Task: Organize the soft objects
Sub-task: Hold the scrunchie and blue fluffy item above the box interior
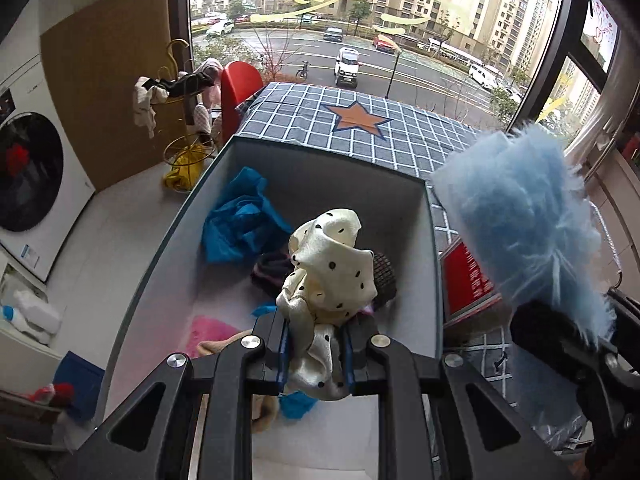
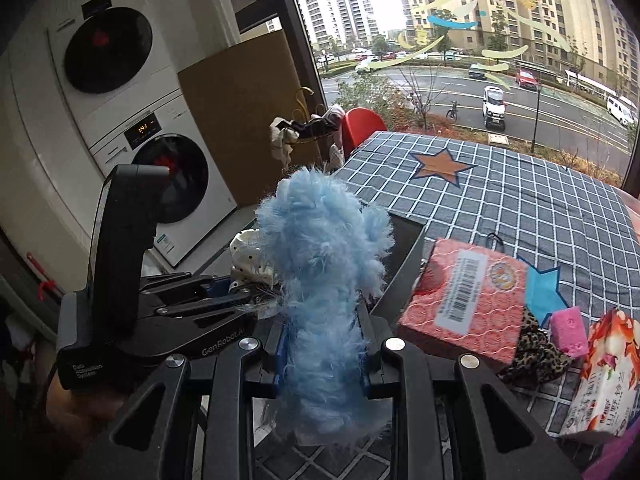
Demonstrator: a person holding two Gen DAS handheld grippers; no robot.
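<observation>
A cream polka-dot cloth (image 1: 332, 264) is pinched in the left tongs (image 1: 316, 354) above the grey bin (image 1: 430, 248), hiding part of the dark items beneath. The right tongs (image 2: 322, 354) clamp a fluffy blue piece (image 2: 324, 280) beside the bin, over the checked desk (image 2: 540, 208); its lower end is cut off.

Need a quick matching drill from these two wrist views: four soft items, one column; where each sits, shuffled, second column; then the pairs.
Items:
1. polka-dot cloth
2. fluffy blue item
3. blue cloth
4. pink sponge

Places:
A. lying inside the grey bin
B. clamped in the right gripper
C. on the checked tablecloth
D. clamped in the left gripper

Pairs: 1-D, 2-B, 3-A, 4-C
</observation>
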